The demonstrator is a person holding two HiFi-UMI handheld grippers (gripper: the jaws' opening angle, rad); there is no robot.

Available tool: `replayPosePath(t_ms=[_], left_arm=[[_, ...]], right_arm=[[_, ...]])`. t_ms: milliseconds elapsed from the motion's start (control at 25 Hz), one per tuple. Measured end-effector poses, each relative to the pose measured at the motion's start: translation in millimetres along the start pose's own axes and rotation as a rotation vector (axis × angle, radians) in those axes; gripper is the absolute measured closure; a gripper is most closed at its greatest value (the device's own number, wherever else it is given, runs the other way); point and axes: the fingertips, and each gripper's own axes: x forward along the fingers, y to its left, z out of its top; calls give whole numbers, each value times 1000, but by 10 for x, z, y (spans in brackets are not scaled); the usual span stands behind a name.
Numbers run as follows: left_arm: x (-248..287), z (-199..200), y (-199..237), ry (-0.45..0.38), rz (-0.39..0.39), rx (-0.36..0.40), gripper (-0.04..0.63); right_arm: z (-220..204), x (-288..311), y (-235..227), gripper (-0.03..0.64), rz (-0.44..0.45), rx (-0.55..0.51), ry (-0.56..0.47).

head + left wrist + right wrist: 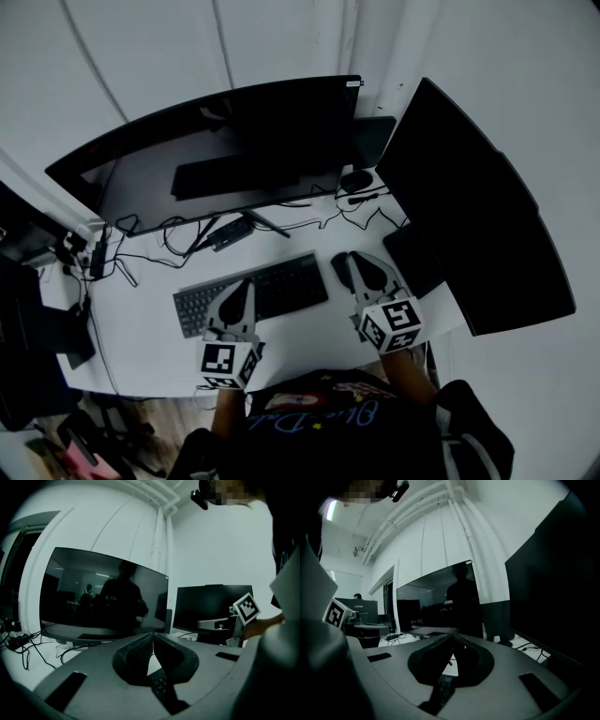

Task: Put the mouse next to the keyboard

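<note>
Desk (150, 347) | mouse (341, 270) lying just right of keyboard (253, 292) | left gripper (241, 286), right gripper (362, 262) hovering, jaws together, empty | placing seemingly done; next: pulling clear.

Mouse (340, 269) partly hidden (behind the right tool (357, 260)).

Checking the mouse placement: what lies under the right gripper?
The mouse shows at the shut right gripper's left edge, on the desk just right of the keyboard. What lies directly beneath the gripper is covered.
</note>
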Motion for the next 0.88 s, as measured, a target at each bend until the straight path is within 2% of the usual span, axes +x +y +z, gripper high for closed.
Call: replayPosePath(t_ms=[360, 880], left_arm=[[-33, -46, -20, 16, 4, -23, 593], [-21, -19, -77, 13, -13, -16, 593]], right_arm=[[37, -35, 75, 618, 18, -17, 1], [39, -93, 82, 618, 15, -20, 2]])
